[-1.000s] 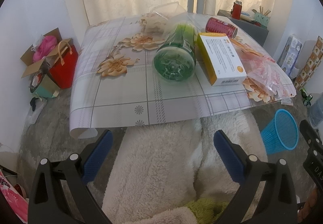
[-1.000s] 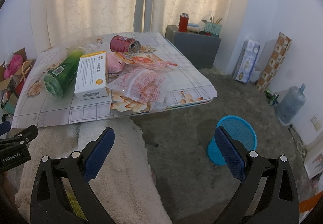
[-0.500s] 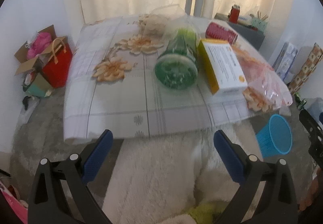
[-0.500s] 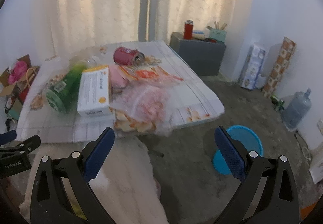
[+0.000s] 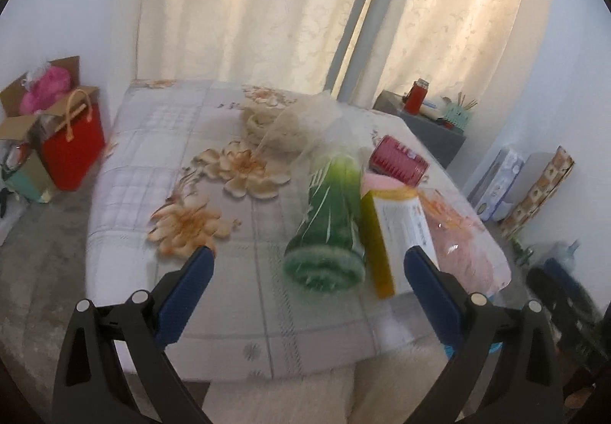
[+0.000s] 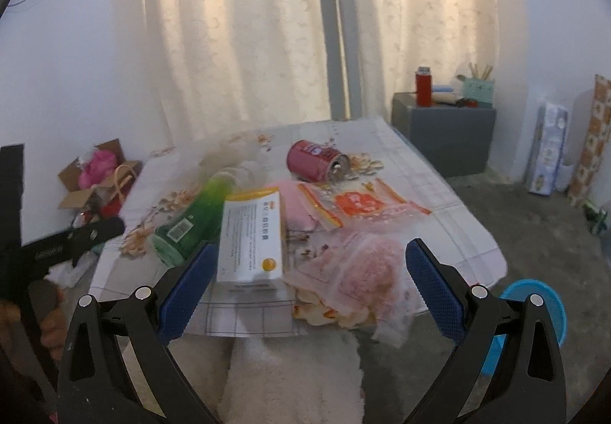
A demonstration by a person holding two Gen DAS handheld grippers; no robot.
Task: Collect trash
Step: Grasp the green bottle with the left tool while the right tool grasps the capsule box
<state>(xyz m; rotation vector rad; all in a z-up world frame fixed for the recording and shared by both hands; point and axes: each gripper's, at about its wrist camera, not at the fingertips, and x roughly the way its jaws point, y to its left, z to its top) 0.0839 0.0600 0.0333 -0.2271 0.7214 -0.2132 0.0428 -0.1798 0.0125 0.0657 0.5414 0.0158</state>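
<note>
Two hand-held grippers hover at the near edge of a low table [image 5: 160, 172] draped in a floral, checked cloth and strewn with trash. The left gripper [image 5: 307, 288] has its blue-padded jaws spread wide and holds nothing; ahead of it a green plastic bottle [image 5: 332, 218] lies on its side, base toward the camera. Just beside the bottle, on its right, lies a white-and-yellow carton [image 5: 397, 229] with printed text. The right gripper [image 6: 305, 281] is likewise wide open and empty, with the carton [image 6: 252, 237] and a crumpled clear plastic bag [image 6: 355, 271] of pinkish contents in front of it; the bag overhangs the near table edge. Farther back, a red drink can [image 6: 315, 166] lies tipped over, its opened top facing right, and a flat red-and-orange snack wrapper [image 6: 362, 204] rests between the can and the bag. A blue mesh wastebasket [image 6: 538, 309] stands on the floor to the right of the table, partly hidden behind the right gripper's finger. A red tote bag [image 5: 72, 153] sits on the floor at the left.
</note>
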